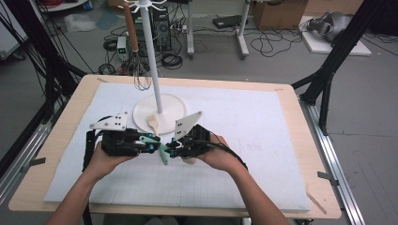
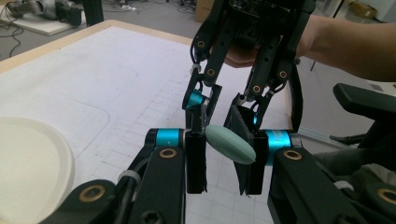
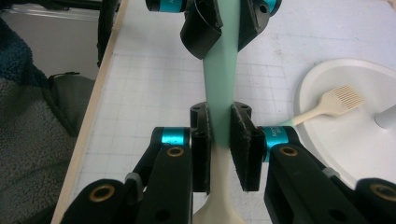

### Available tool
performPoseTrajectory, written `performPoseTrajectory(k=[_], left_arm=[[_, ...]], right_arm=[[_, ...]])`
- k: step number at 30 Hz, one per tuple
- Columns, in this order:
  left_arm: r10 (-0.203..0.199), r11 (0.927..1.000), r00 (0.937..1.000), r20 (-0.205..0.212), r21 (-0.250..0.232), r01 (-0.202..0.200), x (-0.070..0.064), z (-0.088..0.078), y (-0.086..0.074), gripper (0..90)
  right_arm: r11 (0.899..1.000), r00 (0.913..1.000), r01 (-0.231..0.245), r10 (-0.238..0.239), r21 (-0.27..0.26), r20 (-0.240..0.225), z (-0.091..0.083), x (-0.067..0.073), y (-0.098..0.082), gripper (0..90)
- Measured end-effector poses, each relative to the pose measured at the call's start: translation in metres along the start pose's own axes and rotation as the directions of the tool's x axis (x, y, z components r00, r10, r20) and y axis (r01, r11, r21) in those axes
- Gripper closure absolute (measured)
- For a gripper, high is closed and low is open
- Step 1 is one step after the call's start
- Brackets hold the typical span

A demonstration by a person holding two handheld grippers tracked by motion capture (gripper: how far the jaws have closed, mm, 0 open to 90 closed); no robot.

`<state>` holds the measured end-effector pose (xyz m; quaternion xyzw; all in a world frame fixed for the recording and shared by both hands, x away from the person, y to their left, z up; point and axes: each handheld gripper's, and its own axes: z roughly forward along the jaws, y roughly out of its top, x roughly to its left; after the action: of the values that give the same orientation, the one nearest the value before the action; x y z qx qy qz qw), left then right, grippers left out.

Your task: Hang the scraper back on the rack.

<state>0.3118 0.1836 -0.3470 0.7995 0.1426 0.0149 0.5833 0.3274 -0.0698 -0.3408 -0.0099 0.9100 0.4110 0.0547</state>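
Holding one utensil between both grippers, above the desk near its front-middle. Item: a spatula-type tool w/ mint-green handle and cream-coloured lower part; exact type of head can't be told from these views.

Left gripper: my jaws pinch the rounded green end of the handle, seen end-on in the left gripper view. Both pads touch it; handle sits tilted between them.

Right gripper: my jaws pinch the same handle further along, approx. where green meets cream. Pads pressed flat against both sides in the right gripper view.

The 2 grippers face each other, tips nearly meeting, handle running straight from one pair of jaws into the other. In the high view the green handle angles down betw. them, clear of the white mat.

Other items: round white stand base just behind the grippers, w/ upright white pole. A cream basting brush lies on that base, bristles toward the pole. A whisk w/ brown handle hangs from the stand's top, wires over the desk's far edge.
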Motion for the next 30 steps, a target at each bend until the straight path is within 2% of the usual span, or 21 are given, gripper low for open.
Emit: performPoseTrajectory(k=[4,7,12,15,19,22,26,30], left_arm=[[-0.003,1.0000,1.0000,0.007,-0.007,0.003,0.0007,-0.0016,0.0012,76.0],[-0.001,1.0000,0.9998,0.018,-0.004,0.001,0.0007,-0.0020,0.0016,76.1],[0.012,0.9999,0.9996,0.027,0.009,-0.012,-0.0011,-0.0004,0.0029,76.5],[0.014,0.9999,0.9990,0.043,0.009,-0.014,-0.0012,-0.0004,0.0042,76.9],[0.025,0.9997,0.9981,0.057,0.005,-0.025,-0.0021,0.0004,0.0060,77.8],[0.024,0.9997,0.9986,0.048,0.002,-0.024,-0.0032,0.0011,0.0064,78.5],[0.008,1.0000,0.9998,0.019,-0.004,-0.008,-0.0004,-0.0008,0.0065,77.7],[-0.001,1.0000,1.0000,0.005,-0.010,0.001,0.0000,-0.0015,0.0070,76.6]], right_arm=[[1.000,1.0000,-0.006,0.006,-0.011,0.007,0.0001,-0.0005,0.0009,78.6],[1.000,0.9997,-0.022,0.021,-0.022,-0.013,0.0000,-0.0014,0.0006,78.3],[0.998,0.9960,-0.053,0.051,-0.023,-0.073,0.0019,-0.0043,-0.0017,78.0],[0.998,0.9952,-0.054,0.052,-0.029,-0.083,0.0028,-0.0046,-0.0018,78.2],[0.998,0.9914,-0.062,0.058,-0.033,-0.117,0.0044,-0.0051,-0.0020,79.4],[0.998,0.9906,-0.062,0.058,-0.027,-0.124,0.0046,-0.0043,-0.0015,81.3],[0.996,0.9938,-0.075,0.072,-0.037,-0.085,0.0046,-0.0045,-0.0018,82.2],[0.994,0.9931,-0.097,0.093,-0.056,-0.071,0.0049,-0.0045,-0.0026,83.8]])
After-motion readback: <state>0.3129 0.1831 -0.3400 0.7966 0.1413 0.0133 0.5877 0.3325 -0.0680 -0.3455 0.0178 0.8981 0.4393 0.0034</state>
